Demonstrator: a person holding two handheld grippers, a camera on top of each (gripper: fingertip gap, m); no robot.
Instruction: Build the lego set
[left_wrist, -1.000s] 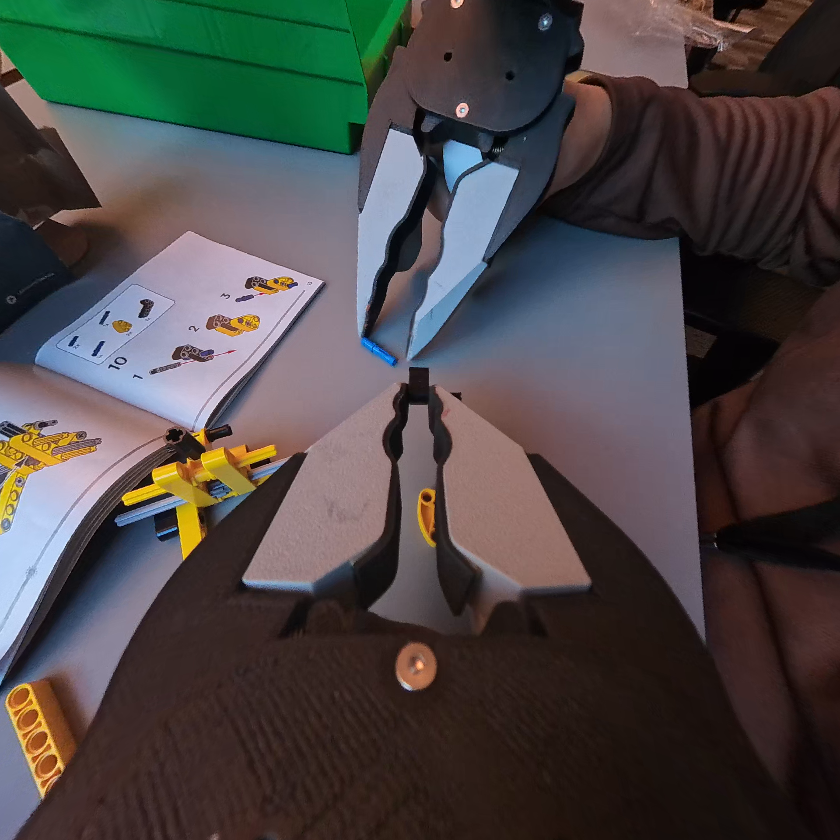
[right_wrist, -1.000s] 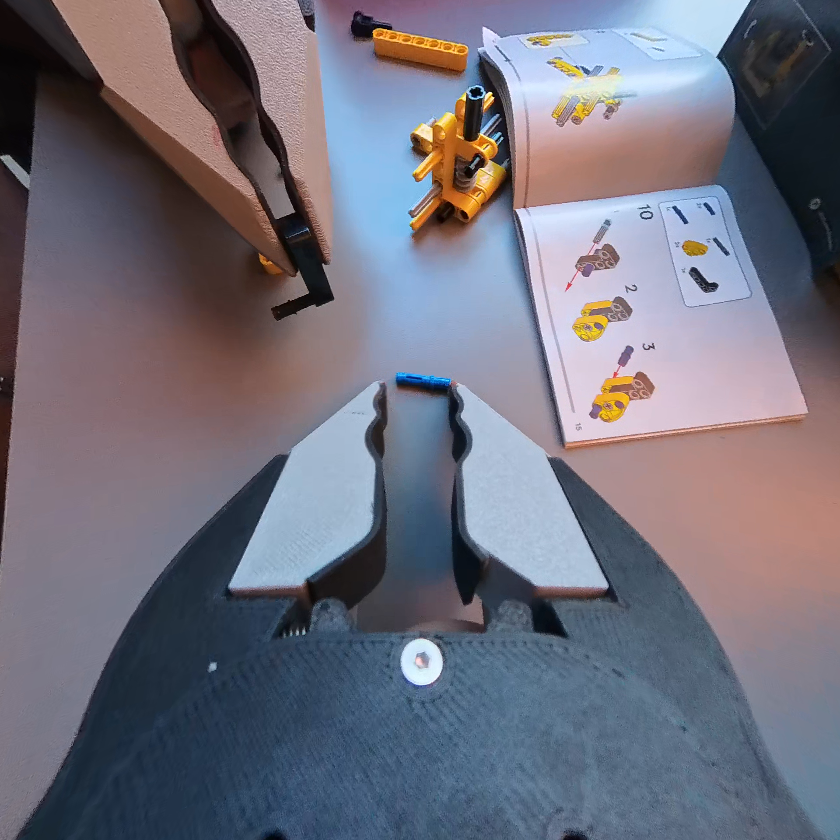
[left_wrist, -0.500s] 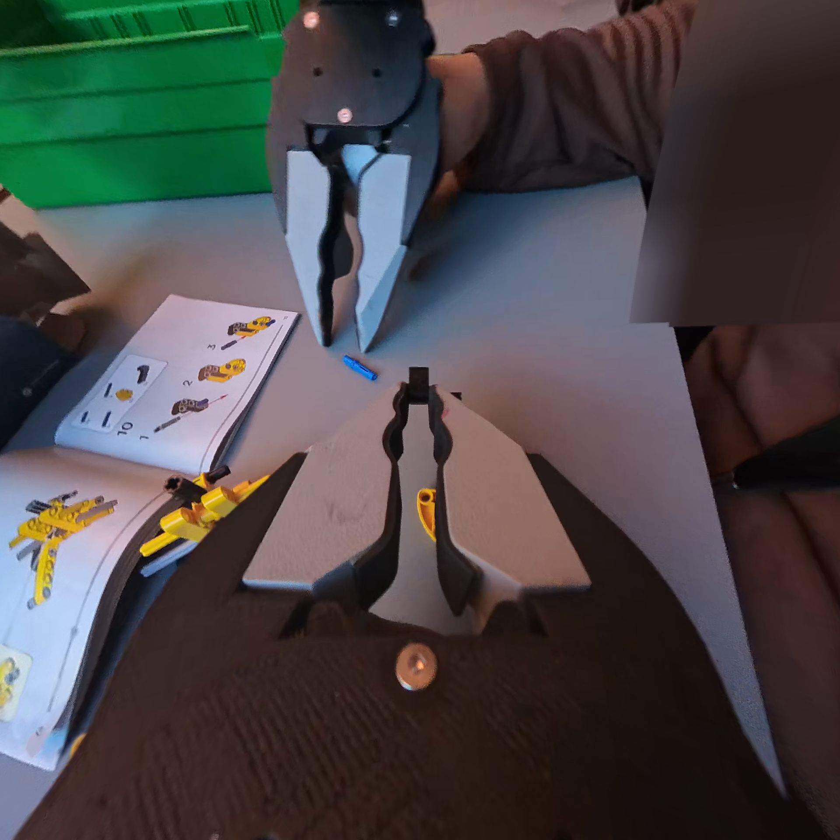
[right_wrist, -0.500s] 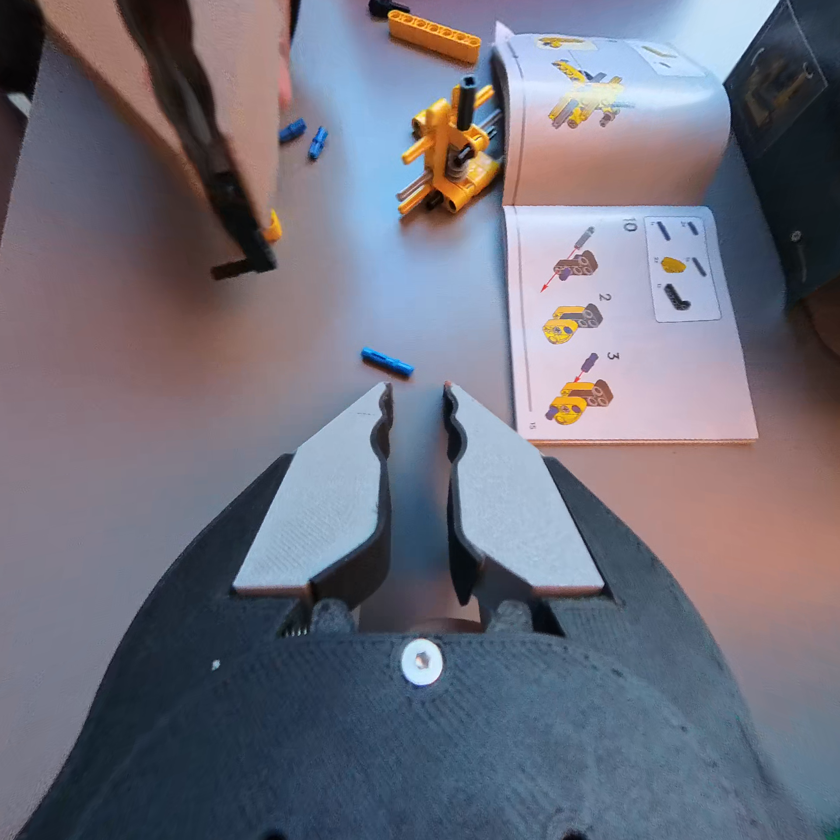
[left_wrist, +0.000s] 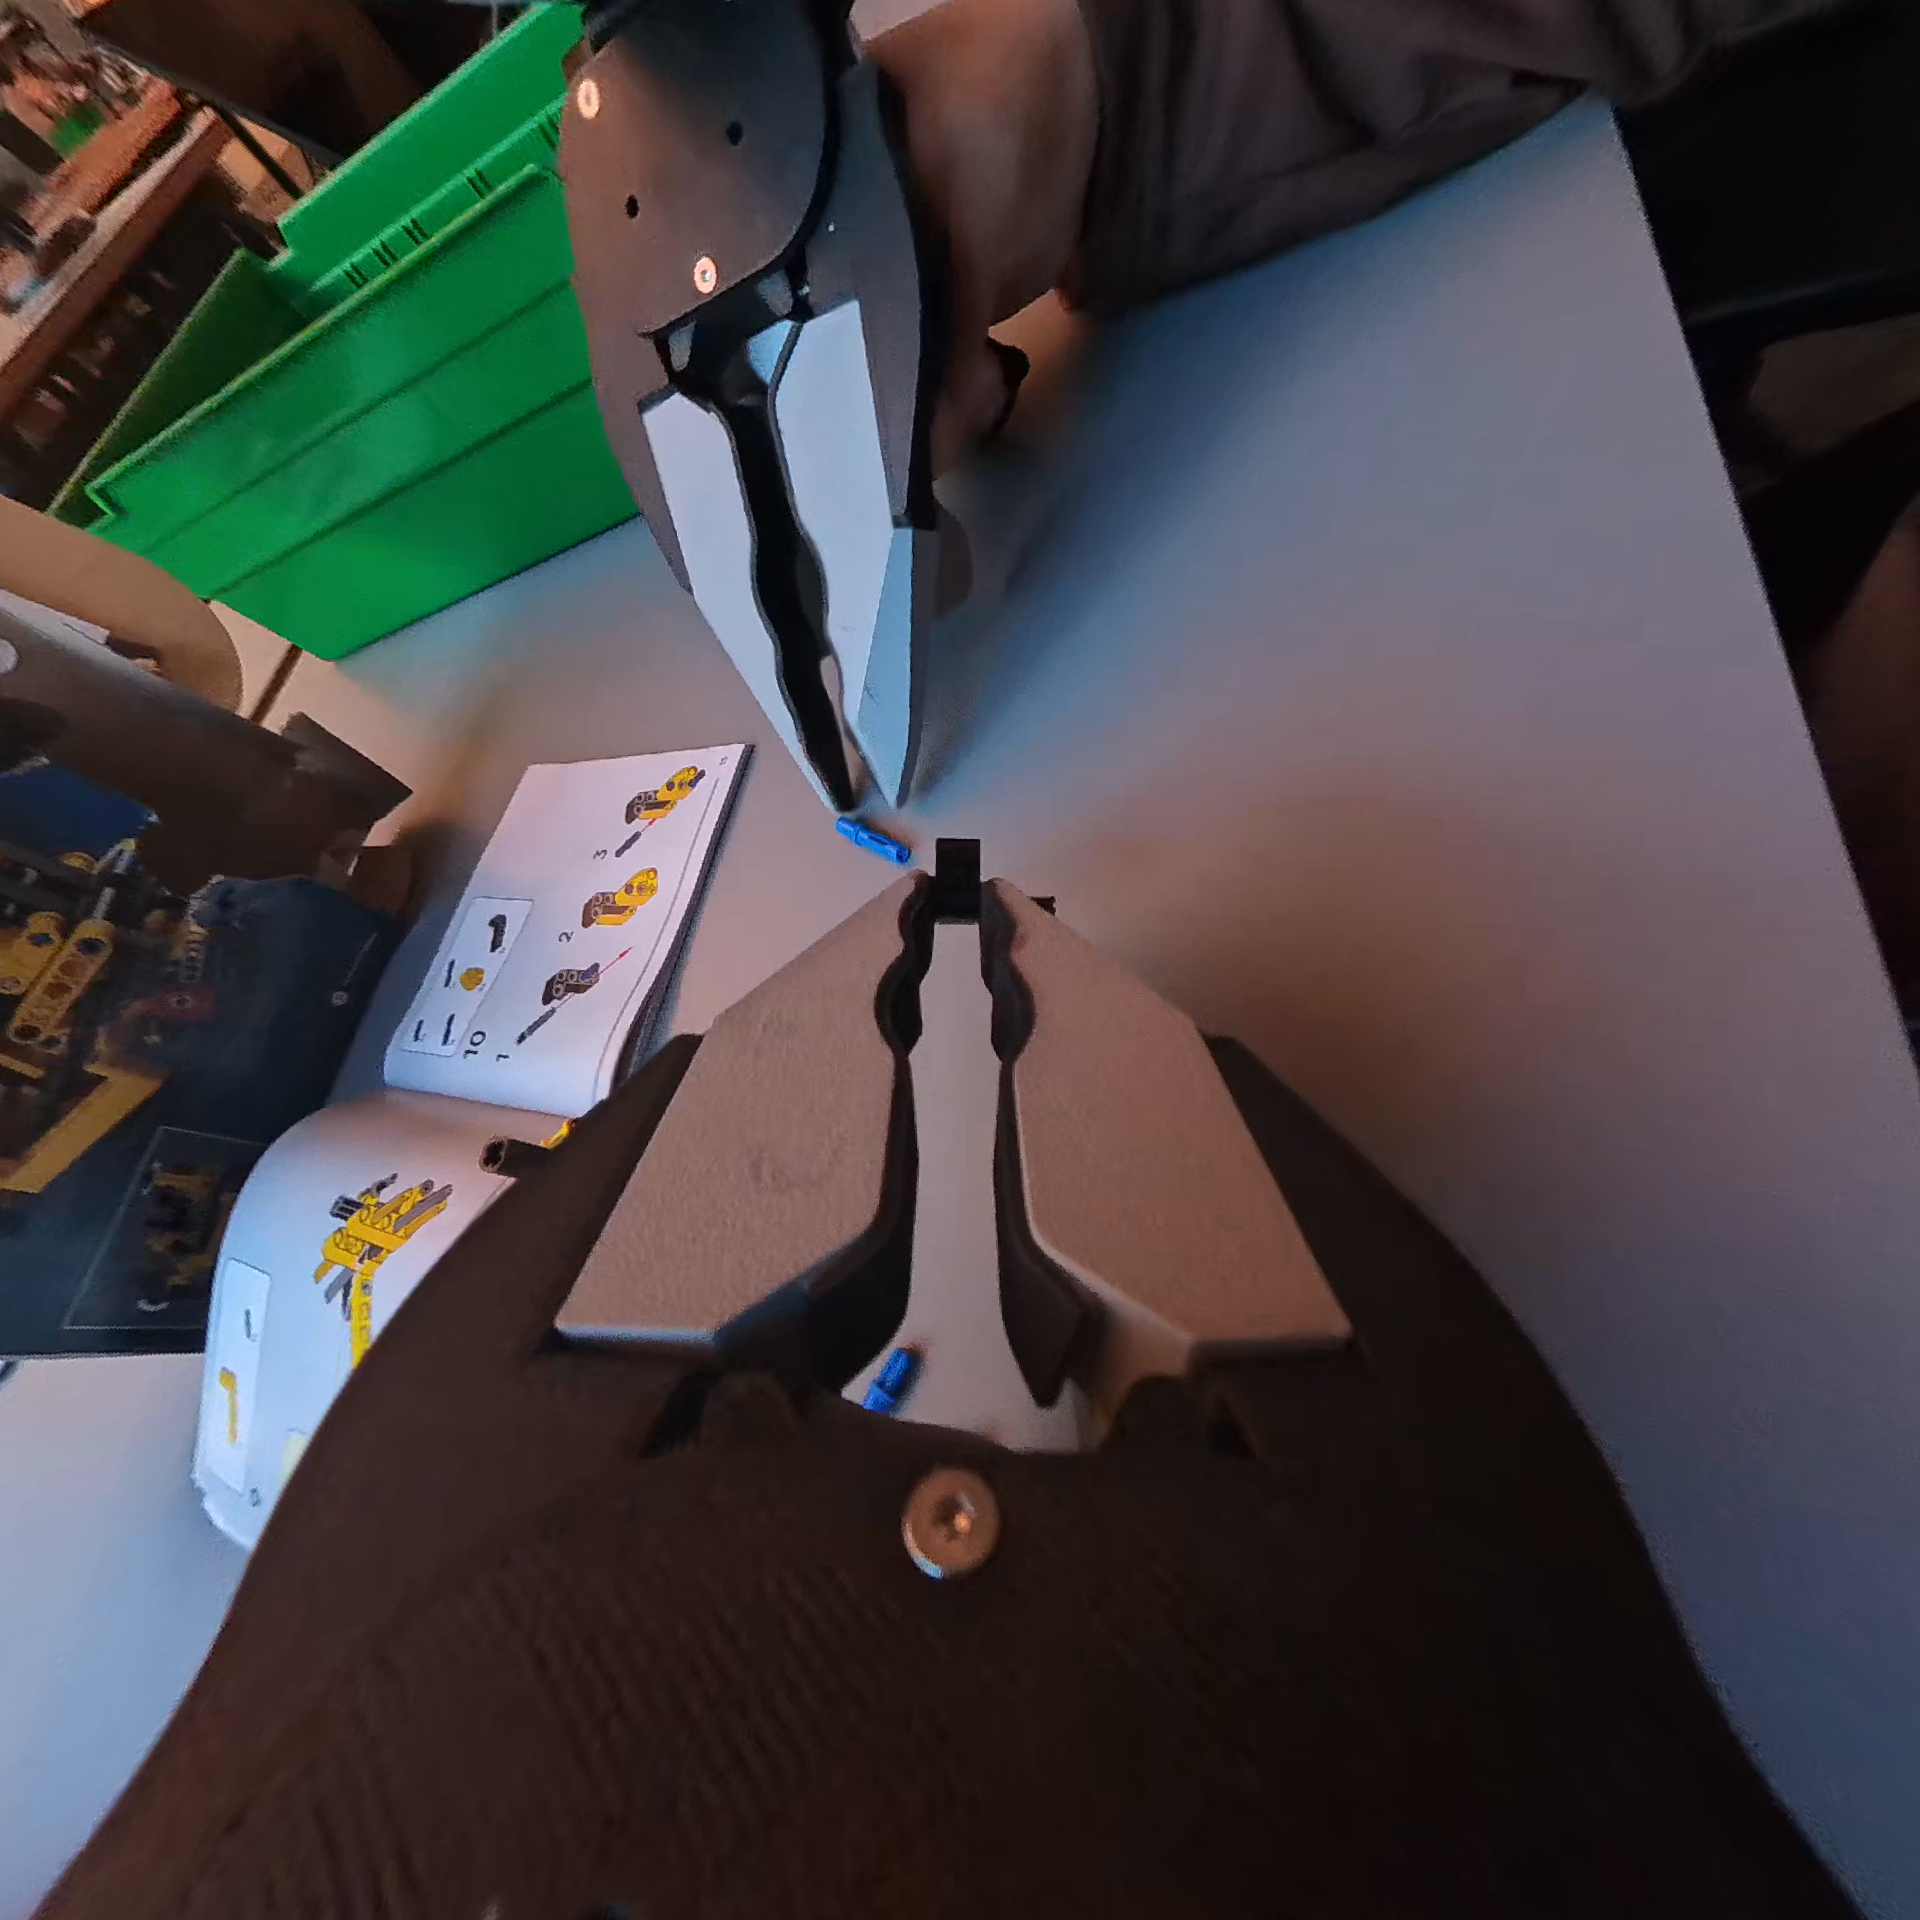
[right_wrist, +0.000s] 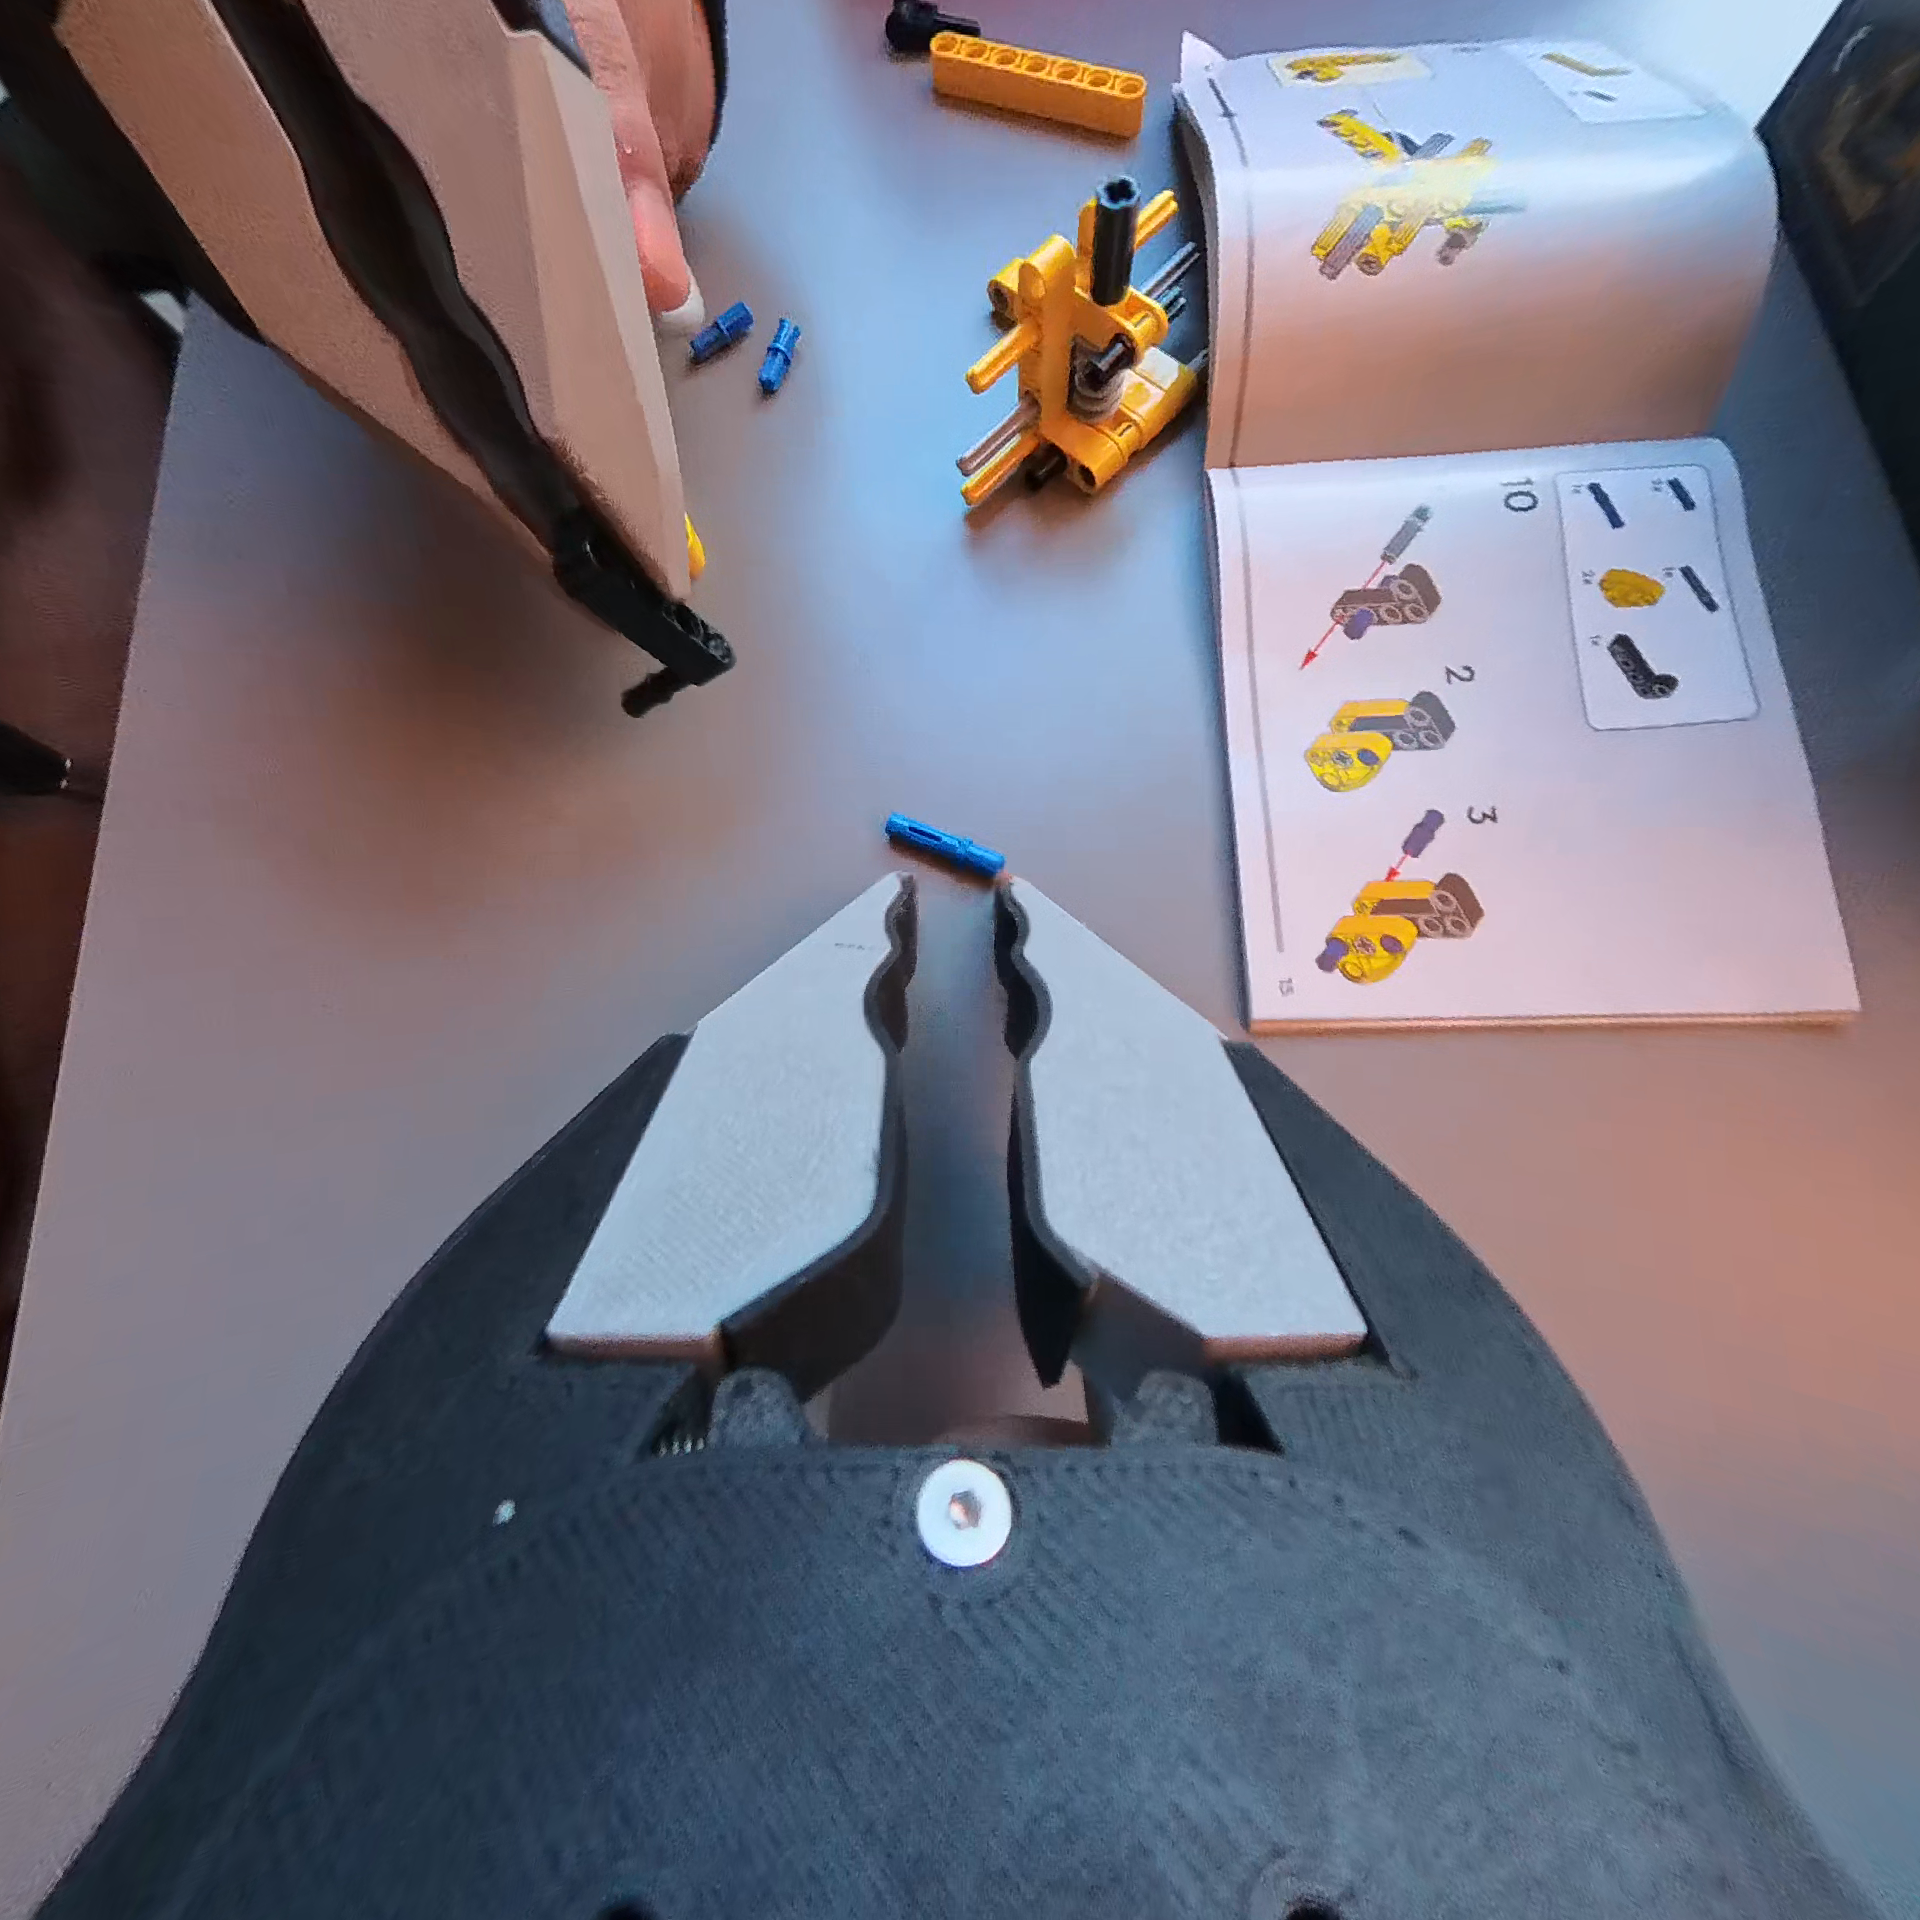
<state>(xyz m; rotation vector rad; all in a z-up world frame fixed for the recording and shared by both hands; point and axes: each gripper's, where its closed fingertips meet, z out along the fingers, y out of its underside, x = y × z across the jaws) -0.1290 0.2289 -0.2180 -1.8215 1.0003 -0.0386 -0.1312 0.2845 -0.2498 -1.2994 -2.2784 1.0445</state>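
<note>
My left gripper (left_wrist: 956, 896) is shut on a black L-shaped piece (left_wrist: 956, 860) that sticks out of its tips. In the right wrist view it hangs at the upper left (right_wrist: 623, 582), with the black piece (right_wrist: 670, 649) just above the table. A blue pin (right_wrist: 943, 844) lies on the grey table right in front of my right gripper (right_wrist: 951, 891), which is narrowly open and empty. Its right fingertip (right_wrist: 1013, 896) is at the pin's end. The left wrist view shows the same pin (left_wrist: 873, 840) below the right gripper (left_wrist: 871, 795).
A yellow partial assembly (right_wrist: 1081, 353), two more blue pins (right_wrist: 719, 332), a yellow beam (right_wrist: 1039, 83) and an open instruction booklet (right_wrist: 1507, 727) lie beyond. Green bins (left_wrist: 364, 416) stand at the back and a dark set box (left_wrist: 125, 1039) at the left.
My right gripper has come back up to the blue pin, which had lain a little ahead. My left gripper has tilted and turned, still holding the black piece.
</note>
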